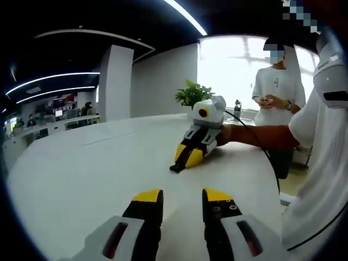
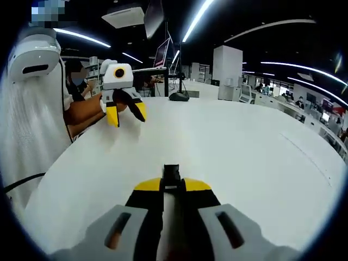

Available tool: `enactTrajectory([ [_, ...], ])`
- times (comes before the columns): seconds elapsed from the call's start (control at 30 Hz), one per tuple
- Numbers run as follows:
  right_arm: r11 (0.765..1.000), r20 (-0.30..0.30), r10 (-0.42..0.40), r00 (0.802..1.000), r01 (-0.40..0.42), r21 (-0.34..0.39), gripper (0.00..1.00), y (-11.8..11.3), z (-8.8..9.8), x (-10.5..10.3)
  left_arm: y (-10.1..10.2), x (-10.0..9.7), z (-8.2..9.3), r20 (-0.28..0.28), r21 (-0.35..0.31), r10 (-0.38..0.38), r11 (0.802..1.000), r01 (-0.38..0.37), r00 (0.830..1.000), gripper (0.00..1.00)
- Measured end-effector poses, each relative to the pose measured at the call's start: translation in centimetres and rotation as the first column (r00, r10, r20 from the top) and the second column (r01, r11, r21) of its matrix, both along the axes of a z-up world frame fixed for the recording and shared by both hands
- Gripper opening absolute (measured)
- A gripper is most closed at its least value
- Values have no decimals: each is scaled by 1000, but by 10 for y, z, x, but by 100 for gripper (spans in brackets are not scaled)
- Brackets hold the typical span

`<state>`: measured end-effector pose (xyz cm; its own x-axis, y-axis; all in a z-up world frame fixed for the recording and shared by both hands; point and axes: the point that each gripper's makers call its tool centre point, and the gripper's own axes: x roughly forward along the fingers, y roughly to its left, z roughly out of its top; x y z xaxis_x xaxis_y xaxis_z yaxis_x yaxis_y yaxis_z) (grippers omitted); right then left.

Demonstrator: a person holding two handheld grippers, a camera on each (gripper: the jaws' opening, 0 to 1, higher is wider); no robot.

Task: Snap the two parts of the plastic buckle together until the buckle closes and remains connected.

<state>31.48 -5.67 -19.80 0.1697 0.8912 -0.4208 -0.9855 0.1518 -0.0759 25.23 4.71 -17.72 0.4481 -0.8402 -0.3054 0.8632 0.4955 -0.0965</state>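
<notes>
From the left gripper view, the left tongs [image 1: 182, 199] stand apart over the bare white counter [image 1: 81, 168], nothing between them. Ahead, the right tongs [image 1: 184, 159] rest tips-down on the counter, pinching a small black buckle part [image 1: 176, 168].

From the right gripper view, the right tongs [image 2: 172, 186] are clamped on that black buckle part [image 2: 172, 174], which juts forward past their tips. The left tongs [image 2: 126, 112] hover apart, ahead and left.

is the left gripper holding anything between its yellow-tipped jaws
No, the left gripper stands open with only bare white table showing between its jaws.
</notes>
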Motion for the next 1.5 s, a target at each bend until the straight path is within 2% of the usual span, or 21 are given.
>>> enactTrajectory([
  [0.17, 1000, 6, -3, 1000, 3, -5, 12, 0, 1, 6, 3, 2, -1, -5, 5, 15, 1000, -15, 1000, 28],
  [0.23, 1000, 14, -2, 1000, 2, -10, 12, -1, 0, 15, 3, 1, -2, -4, 8, 18, 1000, -18, 1000, 28],
  [0.43, 1000, -7, -13, 1000, 13, 7, 12, -3, 0, 30, 3, -2, -1, -9, 7, 17, 1000, -17, 1000, 29],
  [0.63, 1000, -32, -12, 999, 12, 10, 12, -3, 0, 36, 5, 0, 1, -13, -6, 32, 999, -32, 999, 29],
  [0.8, 1000, -34, -17, 999, 17, 12, 12, -7, -1, 54, 8, 3, 1, -4, -4, 50, 999, -50, 999, 31],
  [1.03, 1000, -29, -12, 1000, 12, 6, 12, -6, -1, 62, 12, 6, 2, -2, -7, 65, 998, -65, 998, 31],
  [1.2, 1000, -37, -14, 999, 14, 16, 12, -8, -2, 80, 14, 5, 1, -3, -3, 66, 998, -66, 998, 31],
  [1.5, 999, -48, -14, 999, 16, 34, 12, -9, -2, 96, 16, 9, 2, 3, -4, 73, 997, -73, 997, 31],
])
